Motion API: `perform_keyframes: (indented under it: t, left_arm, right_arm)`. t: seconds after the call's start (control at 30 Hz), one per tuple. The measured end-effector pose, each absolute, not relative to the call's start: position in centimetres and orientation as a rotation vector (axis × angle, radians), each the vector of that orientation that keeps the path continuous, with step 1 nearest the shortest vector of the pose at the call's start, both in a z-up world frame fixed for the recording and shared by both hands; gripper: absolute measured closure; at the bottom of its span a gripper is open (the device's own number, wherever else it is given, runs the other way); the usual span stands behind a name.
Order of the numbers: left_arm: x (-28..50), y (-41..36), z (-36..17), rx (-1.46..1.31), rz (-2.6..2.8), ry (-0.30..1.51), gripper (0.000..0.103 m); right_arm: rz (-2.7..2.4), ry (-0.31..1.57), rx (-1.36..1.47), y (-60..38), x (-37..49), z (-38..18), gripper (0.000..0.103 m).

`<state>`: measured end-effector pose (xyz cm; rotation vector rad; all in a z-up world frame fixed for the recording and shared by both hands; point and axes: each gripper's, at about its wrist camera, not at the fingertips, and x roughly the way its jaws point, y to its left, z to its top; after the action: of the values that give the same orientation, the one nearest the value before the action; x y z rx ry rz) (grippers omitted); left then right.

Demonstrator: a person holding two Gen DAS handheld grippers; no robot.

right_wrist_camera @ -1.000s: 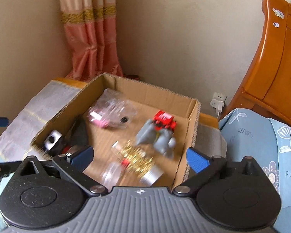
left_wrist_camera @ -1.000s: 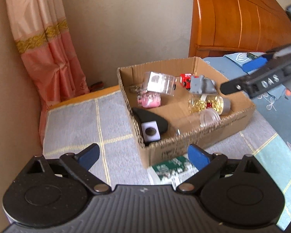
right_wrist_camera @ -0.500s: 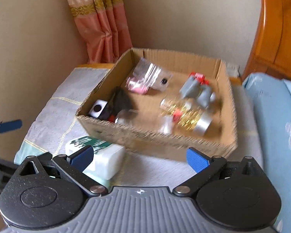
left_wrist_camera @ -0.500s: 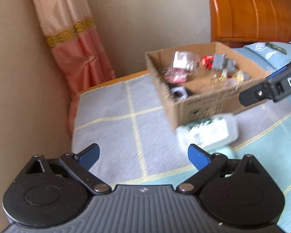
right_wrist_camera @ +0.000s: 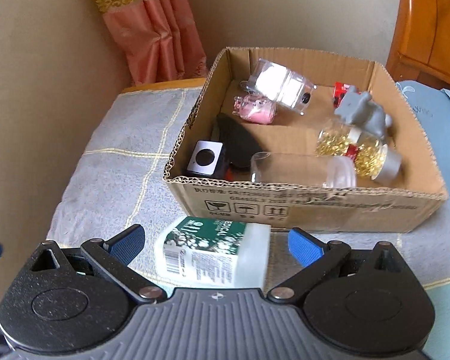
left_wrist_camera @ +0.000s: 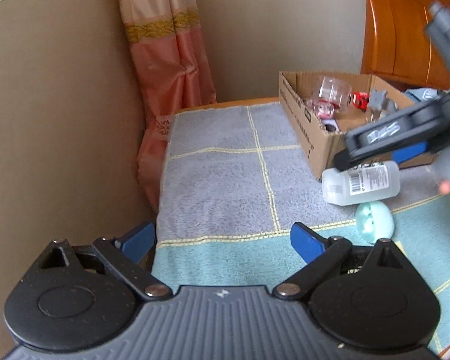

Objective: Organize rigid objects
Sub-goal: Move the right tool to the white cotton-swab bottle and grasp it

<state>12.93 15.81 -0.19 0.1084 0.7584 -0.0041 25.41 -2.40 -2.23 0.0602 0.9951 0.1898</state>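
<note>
A clear plastic bottle (right_wrist_camera: 213,258) with a green and white label lies on its side on the towel, just in front of the cardboard box (right_wrist_camera: 312,207). My right gripper (right_wrist_camera: 214,244) is open with the bottle between its fingers, not clamped. In the left wrist view the bottle (left_wrist_camera: 361,183) lies under the right gripper (left_wrist_camera: 384,147), with a pale green egg-shaped case (left_wrist_camera: 375,220) beside it. The box (left_wrist_camera: 303,120) holds several small items. My left gripper (left_wrist_camera: 222,240) is open and empty, held back over the towel.
The box holds a clear jar (right_wrist_camera: 303,169), a gold-bead bottle (right_wrist_camera: 360,150), a grey toy (right_wrist_camera: 363,112), a pink item (right_wrist_camera: 255,109) and a black object (right_wrist_camera: 237,138). A wall (left_wrist_camera: 60,120) and curtain (left_wrist_camera: 171,60) stand left; a wooden headboard (left_wrist_camera: 405,30) right.
Both grippers pulled back from the box. The right gripper dropped low so the bottle now lies between its open fingers. The left gripper backed away to the left.
</note>
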Motion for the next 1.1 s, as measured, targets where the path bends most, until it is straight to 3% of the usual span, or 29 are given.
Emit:
perform_keyframes:
  t: [0.3, 1.1]
  left_arm:
    - [11.1, 16.1, 1.3, 0.117, -0.016, 0.731, 0.006]
    - [14.8, 8.4, -3.0, 0.02, -0.205, 0.835, 0.006]
  right_arm:
    - [0.12, 1.01, 0.031, -1.7, 26.0, -4.4, 0.0]
    - [0.035, 0.991, 0.052, -12.8, 23.5, -7.7, 0.0]
